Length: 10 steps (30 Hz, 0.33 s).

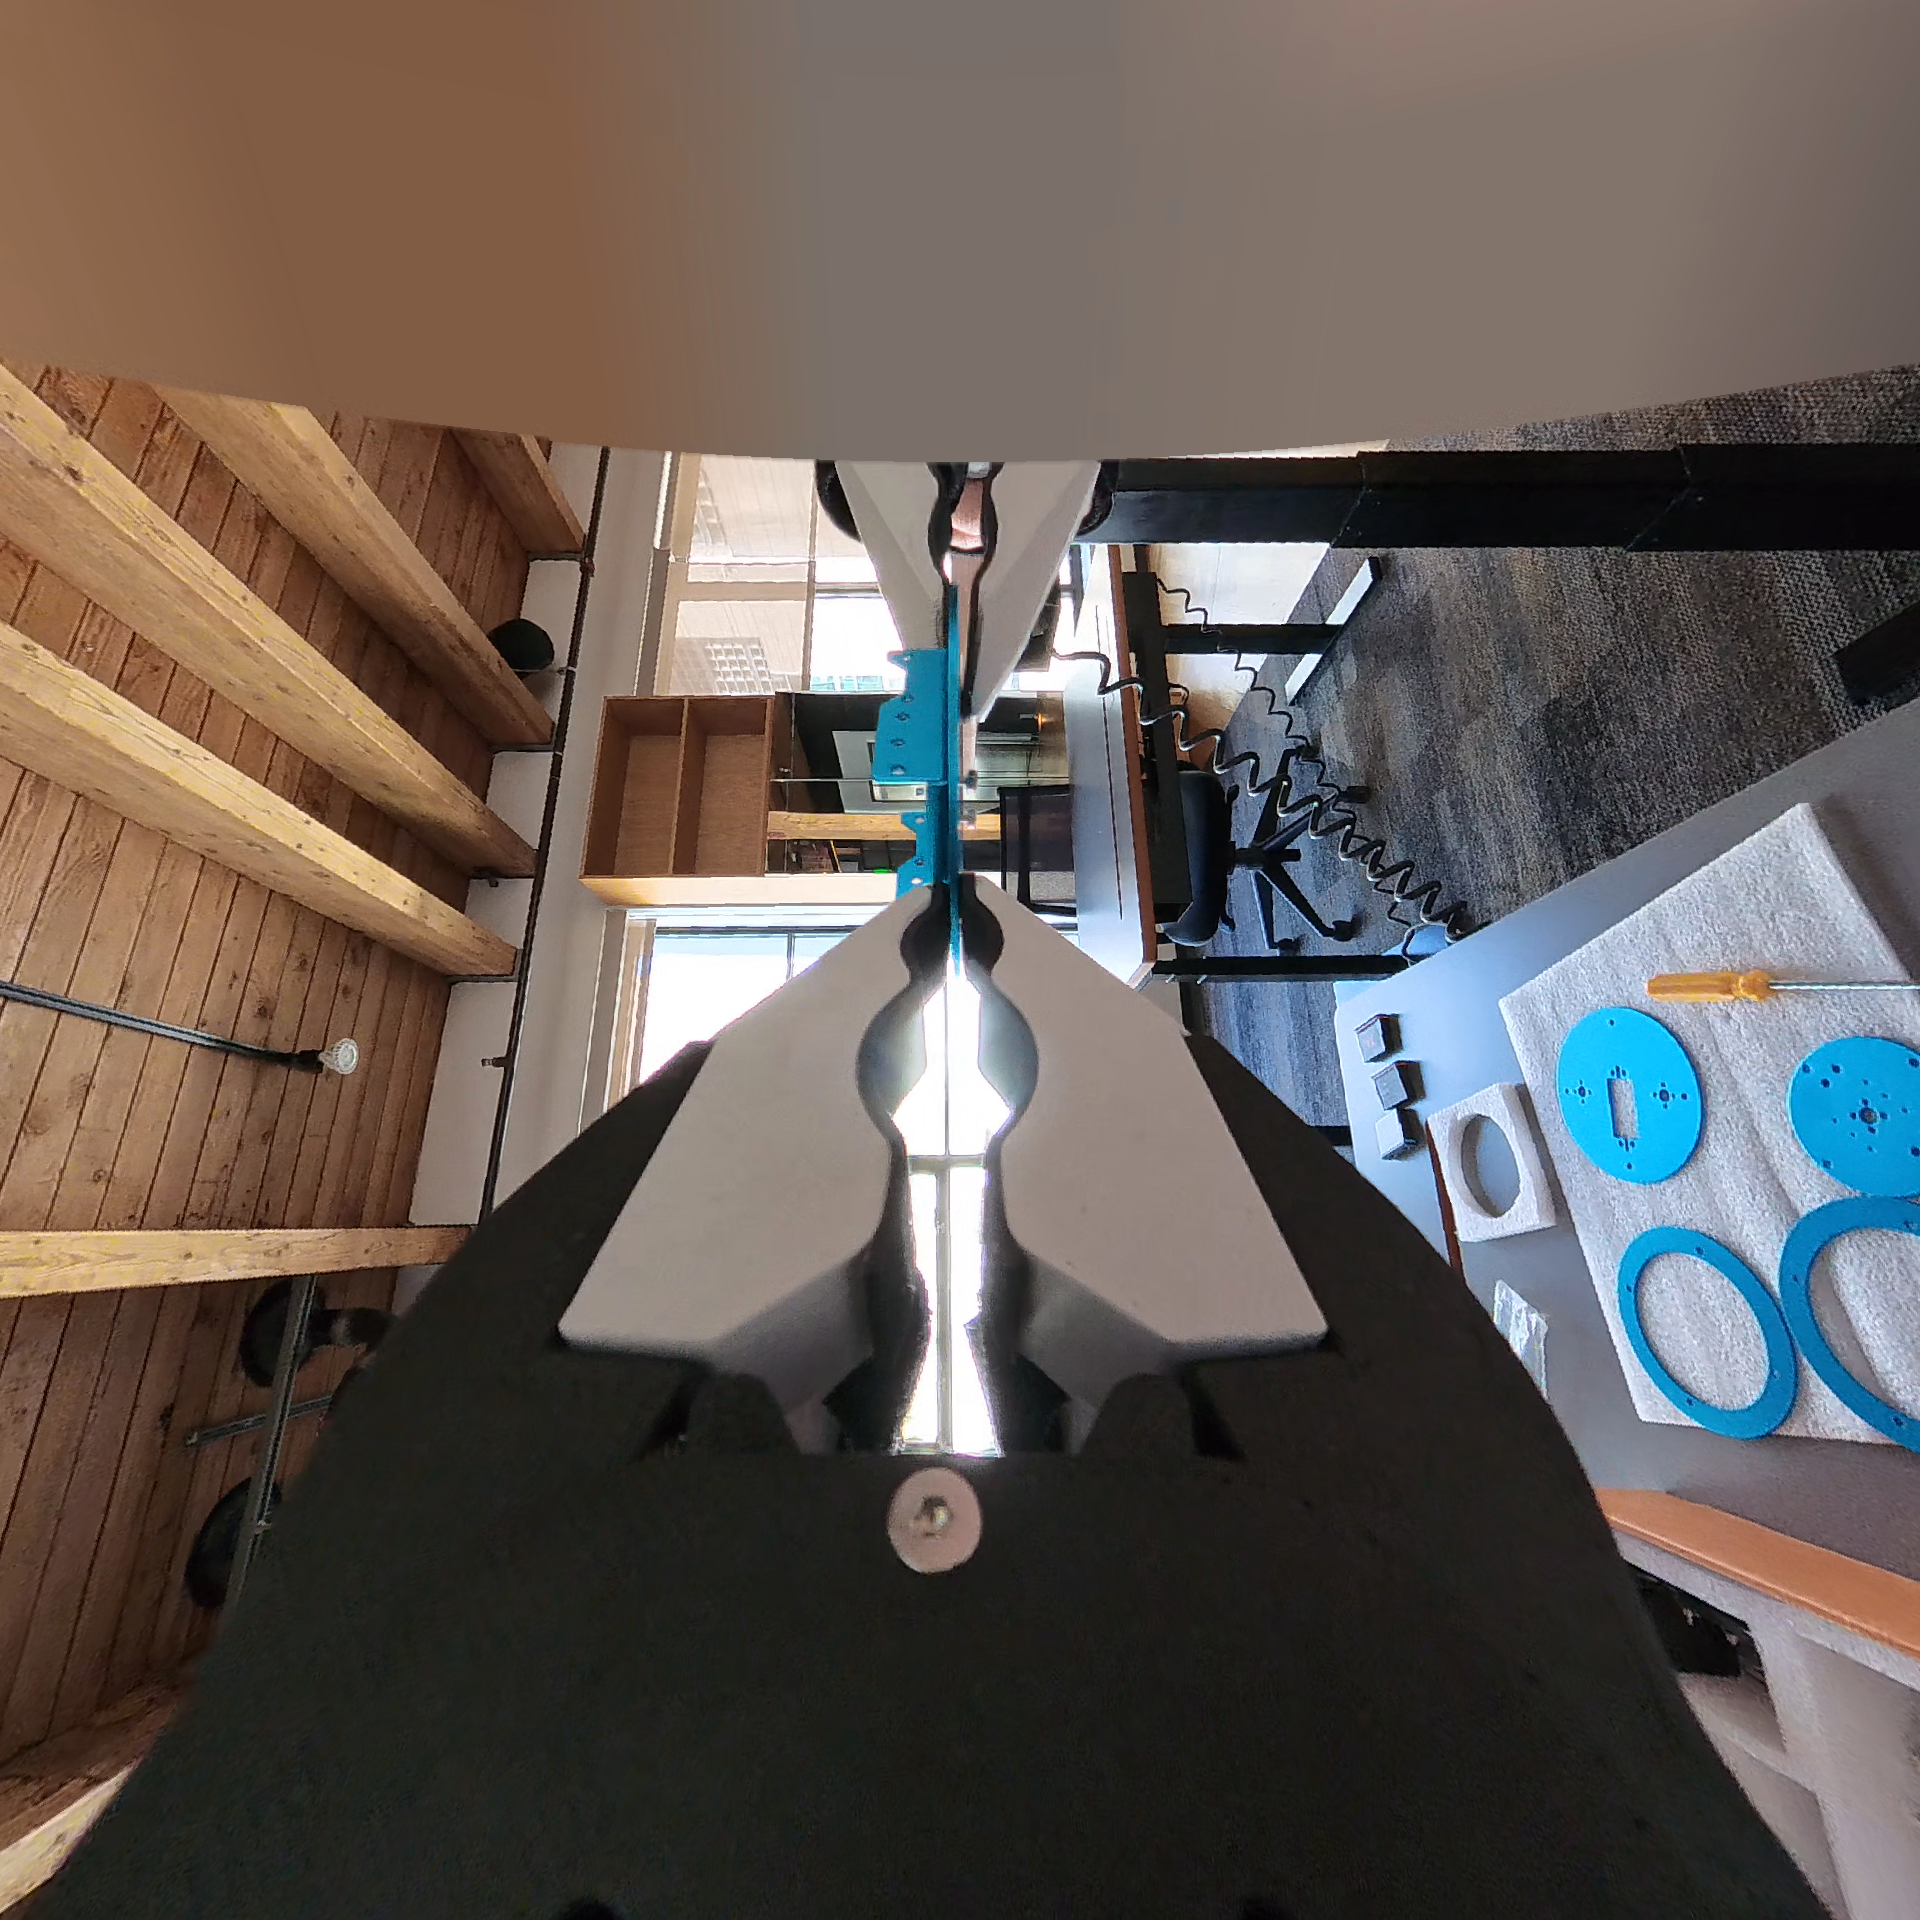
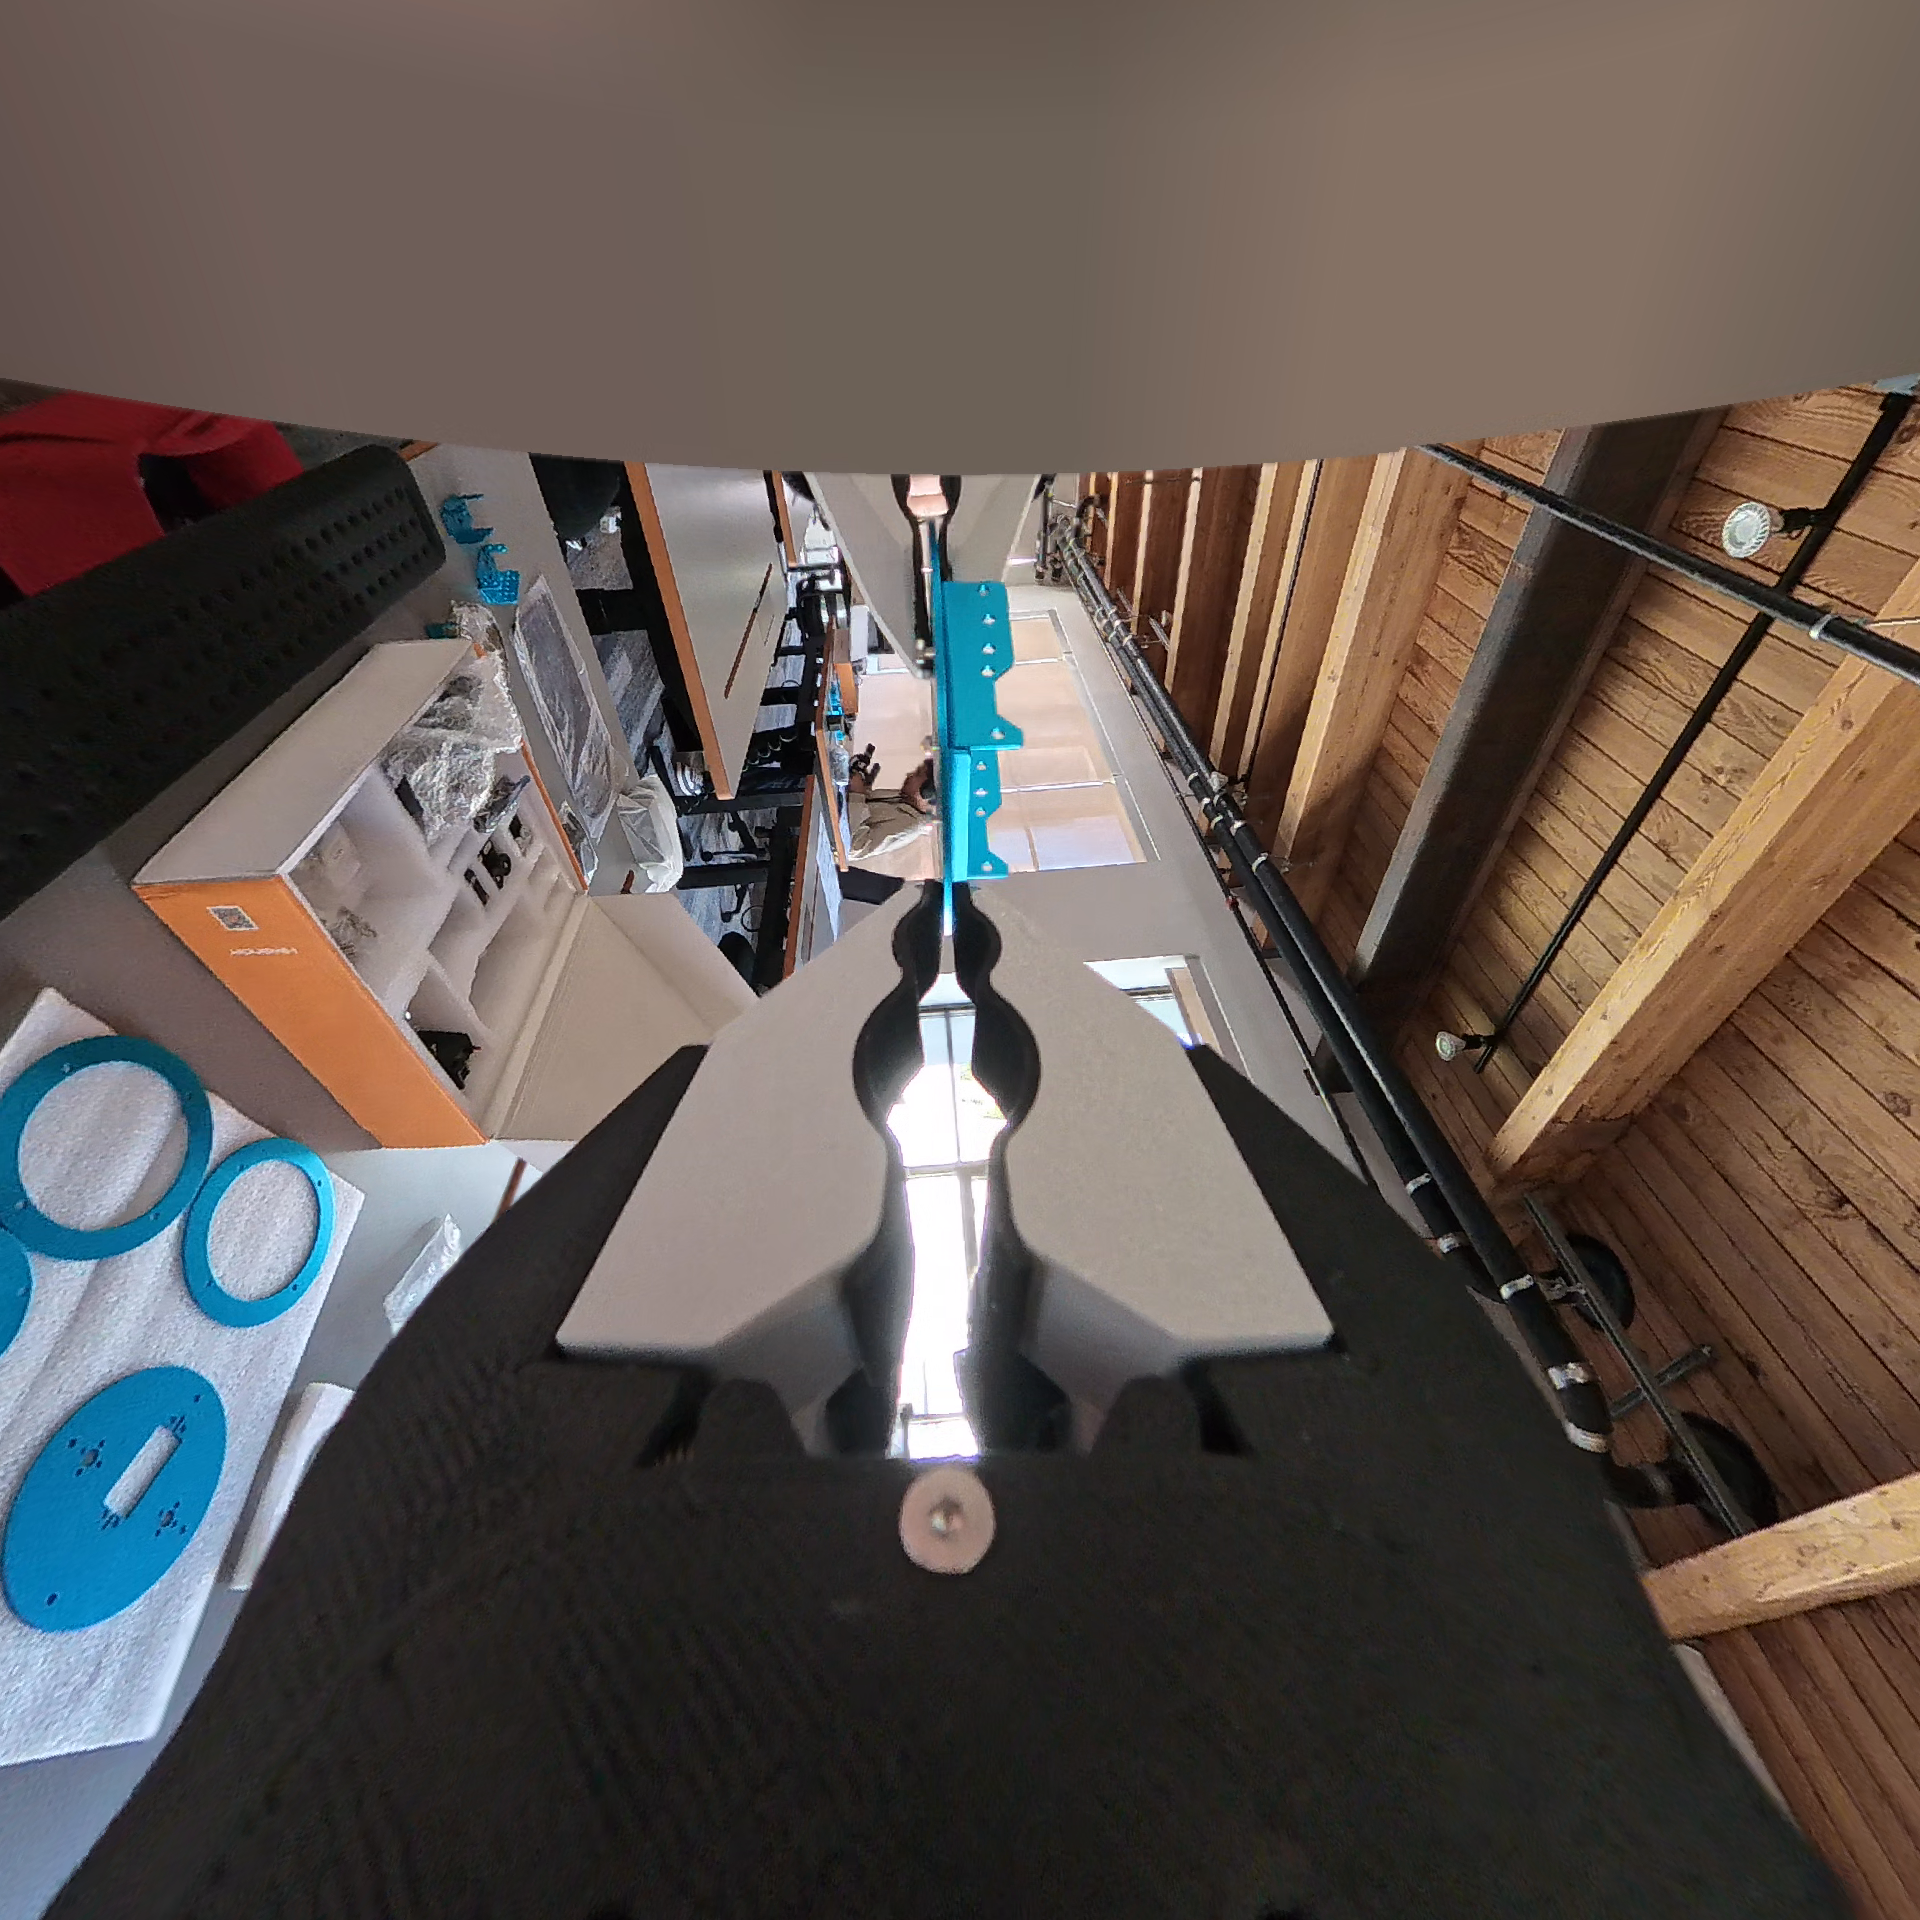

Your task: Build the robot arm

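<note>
Blue bracket strip (image 1: 940,800) — thin anodised metal, edge-on to both cameras, held aloft between the two grippers; long axis runs straight ahead from each set of jaws toward the opposing pair. Flanged tabs with small holes project left of centre in the left wrist view, right of centre in the right wrist view (image 2: 977,727).

Bench (image 1: 1704,831) — grey, right side of the left wrist frame, well apart from the held strip.

White foam sheet (image 1: 1714,935) — on the bench, bearing the loose parts.

Orange-sided box (image 2: 312,987) — left of the right wrist frame, white compartments holding bagged parts.

Left gripper (image 1: 948,914) — jaws closed to a sliver, pinching the near end of the strip at their tips.

Right gripper (image 2: 951,912) — jaws likewise closed on the opposite end; each gripper shows in the other's view at frame top centre.

Blue rings (image 1: 1704,1330) and blue discs (image 1: 1627,1093) — flat on the foam.

Yellow-handled screwdriver (image 1: 1704,985) — at the foam's upper edge.

Room: open air surrounds the strip; timber ceiling (image 2: 1662,935) lies beyond.
</note>
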### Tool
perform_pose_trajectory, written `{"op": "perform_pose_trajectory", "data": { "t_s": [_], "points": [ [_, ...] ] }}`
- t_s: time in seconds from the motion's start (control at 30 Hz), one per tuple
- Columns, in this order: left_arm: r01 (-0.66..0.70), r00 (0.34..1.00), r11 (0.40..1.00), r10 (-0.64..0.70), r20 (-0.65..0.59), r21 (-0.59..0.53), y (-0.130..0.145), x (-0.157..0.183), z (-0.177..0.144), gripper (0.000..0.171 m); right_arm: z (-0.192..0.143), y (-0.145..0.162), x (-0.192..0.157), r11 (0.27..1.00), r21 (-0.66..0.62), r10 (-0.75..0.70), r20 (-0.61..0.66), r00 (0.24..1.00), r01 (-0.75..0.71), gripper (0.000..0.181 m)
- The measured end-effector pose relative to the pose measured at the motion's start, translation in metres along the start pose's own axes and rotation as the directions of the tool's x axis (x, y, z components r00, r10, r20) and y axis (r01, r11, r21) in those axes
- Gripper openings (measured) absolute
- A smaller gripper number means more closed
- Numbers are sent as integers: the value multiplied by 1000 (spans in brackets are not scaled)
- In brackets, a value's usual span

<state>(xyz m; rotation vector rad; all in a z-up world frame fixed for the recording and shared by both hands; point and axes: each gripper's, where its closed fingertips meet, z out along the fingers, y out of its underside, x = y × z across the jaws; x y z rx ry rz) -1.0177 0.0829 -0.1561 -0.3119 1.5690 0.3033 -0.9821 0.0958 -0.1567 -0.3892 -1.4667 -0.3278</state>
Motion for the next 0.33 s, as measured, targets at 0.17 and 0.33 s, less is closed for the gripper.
{"op": "perform_pose_trajectory", "data": {
  "t_s": [0.17, 0.33],
  "points": [
    [207, 975, 978, -209, -69, -35, 2, 4, 11, 0, -4, 12, -4, 983, 33, 176, 67, 982, -179, 0],
    [320, 939, 947, -322, -123, -39, -1, 5, 16, 0, -8, 17, -6, 940, 60, 325, 142, 935, -336, 0]
  ]
}}
